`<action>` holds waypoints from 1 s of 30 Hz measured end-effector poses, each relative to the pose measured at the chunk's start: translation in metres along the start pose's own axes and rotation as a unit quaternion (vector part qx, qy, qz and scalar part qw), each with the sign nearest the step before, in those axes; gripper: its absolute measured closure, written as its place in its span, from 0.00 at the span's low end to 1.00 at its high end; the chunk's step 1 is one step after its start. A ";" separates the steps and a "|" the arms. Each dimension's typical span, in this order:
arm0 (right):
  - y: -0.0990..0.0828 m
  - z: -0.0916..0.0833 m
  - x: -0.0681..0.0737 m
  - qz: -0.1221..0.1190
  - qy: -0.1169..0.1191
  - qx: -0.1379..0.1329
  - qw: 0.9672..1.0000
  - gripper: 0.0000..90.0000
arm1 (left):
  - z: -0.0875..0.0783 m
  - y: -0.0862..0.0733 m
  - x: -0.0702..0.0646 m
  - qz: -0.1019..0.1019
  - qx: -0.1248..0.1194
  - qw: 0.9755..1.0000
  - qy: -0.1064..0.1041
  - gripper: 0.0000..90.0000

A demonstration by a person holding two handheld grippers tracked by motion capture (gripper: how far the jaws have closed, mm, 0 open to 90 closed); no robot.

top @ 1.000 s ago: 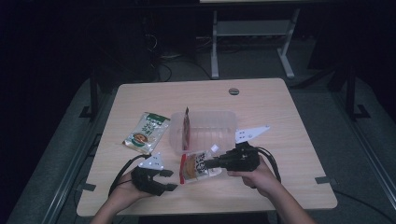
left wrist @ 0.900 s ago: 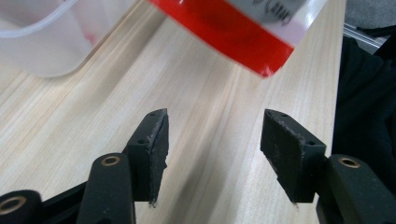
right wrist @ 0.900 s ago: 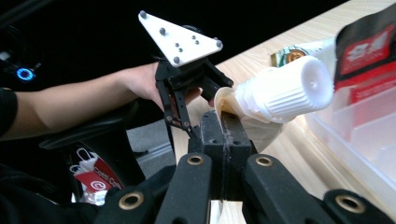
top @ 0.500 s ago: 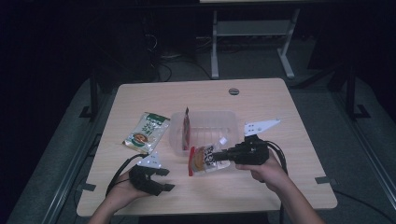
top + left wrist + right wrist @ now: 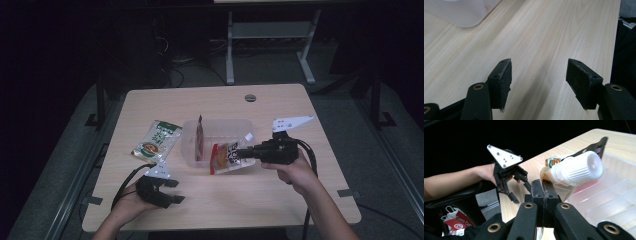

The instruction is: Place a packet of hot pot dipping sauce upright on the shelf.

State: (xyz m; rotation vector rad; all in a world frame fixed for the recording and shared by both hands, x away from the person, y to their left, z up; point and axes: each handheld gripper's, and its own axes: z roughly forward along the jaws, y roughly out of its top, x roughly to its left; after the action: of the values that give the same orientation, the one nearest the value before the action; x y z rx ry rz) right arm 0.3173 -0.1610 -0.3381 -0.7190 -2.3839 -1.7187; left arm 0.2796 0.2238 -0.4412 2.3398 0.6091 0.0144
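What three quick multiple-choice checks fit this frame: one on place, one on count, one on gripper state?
1. Where does the green packet lie?
A. on the table left of the clear tub
B. inside the tub
C. in the left gripper

2. How many pouches or packets show in the high view?
A. one
B. three
C. five

3. How do the right gripper's jaws stand?
A. wide open over bare wood
B. shut on the spouted pouch
C. shut on the tub's rim

Key: 1 A, the green packet lies flat on the wood beside the tub. 2 B, the green packet, the upright dark pouch in the tub, and the spouted pouch. 3 B, the right gripper view shows the jaws pinched together on the pouch just below its white cap.
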 end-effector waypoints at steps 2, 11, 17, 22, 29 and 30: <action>0.003 -0.002 -0.003 0.001 -0.006 -0.003 1.000 1.00 | 0.000 0.000 0.000 -0.001 -0.001 1.000 0.000 0.41; 0.016 -0.002 -0.020 0.003 -0.024 -0.009 1.000 1.00 | 0.001 0.000 -0.001 -0.002 0.001 1.000 -0.001 0.41; 0.020 0.006 -0.032 0.008 -0.037 -0.003 0.999 1.00 | 0.000 -0.001 0.000 0.000 0.004 1.000 0.000 0.41; 0.024 0.013 -0.040 0.008 -0.046 0.003 0.999 1.00 | 0.001 -0.001 0.001 -0.001 0.006 1.000 -0.001 0.41; 0.024 0.021 -0.049 0.010 -0.055 0.014 0.998 1.00 | 0.001 -0.001 0.001 -0.004 0.004 1.000 -0.001 0.41; 0.023 0.022 -0.050 0.011 -0.056 0.016 0.998 1.00 | 0.001 -0.001 0.001 -0.004 0.006 1.000 -0.001 0.41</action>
State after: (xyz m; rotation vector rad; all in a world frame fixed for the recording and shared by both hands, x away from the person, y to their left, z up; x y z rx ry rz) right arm 0.3757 -0.1502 -0.3440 -0.8555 -2.4593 -1.6691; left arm 0.2799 0.2243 -0.4428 2.3475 0.6199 0.0043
